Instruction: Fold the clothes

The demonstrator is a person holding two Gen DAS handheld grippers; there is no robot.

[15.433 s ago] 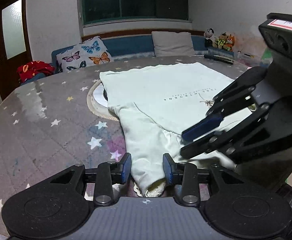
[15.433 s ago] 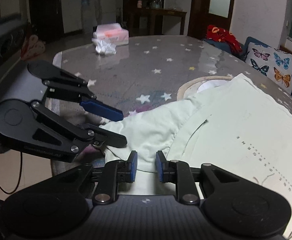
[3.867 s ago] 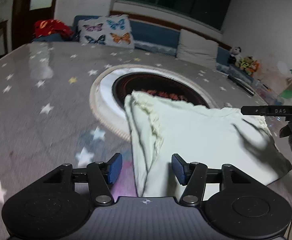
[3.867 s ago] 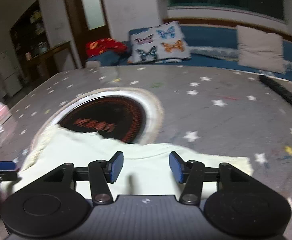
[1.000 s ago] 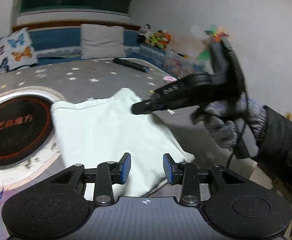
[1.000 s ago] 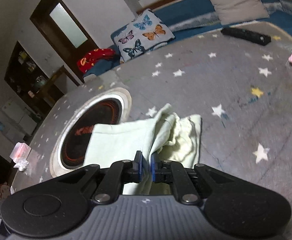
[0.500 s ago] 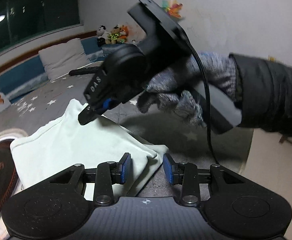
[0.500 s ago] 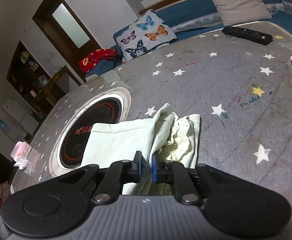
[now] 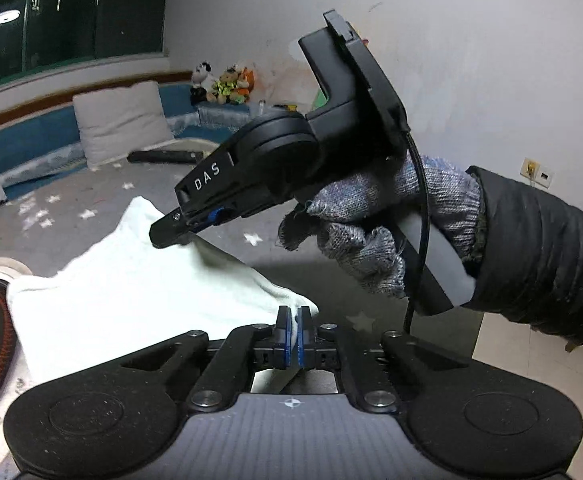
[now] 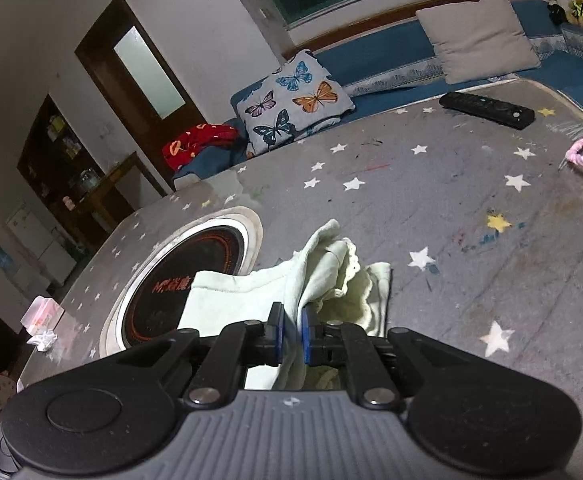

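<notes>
On star-print table point(image 10: 471, 208), both tongs clamp pale garment point(image 9: 131, 304) corners.

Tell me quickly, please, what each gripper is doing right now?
Left gripper: closed on a corner of the pale green garment.
Right gripper: closed on the garment's edge.

White walls point(image 9: 471, 60), dark window point(image 9: 63, 16), blue bench point(image 10: 391, 52), brown door point(image 10: 139, 76).
</notes>
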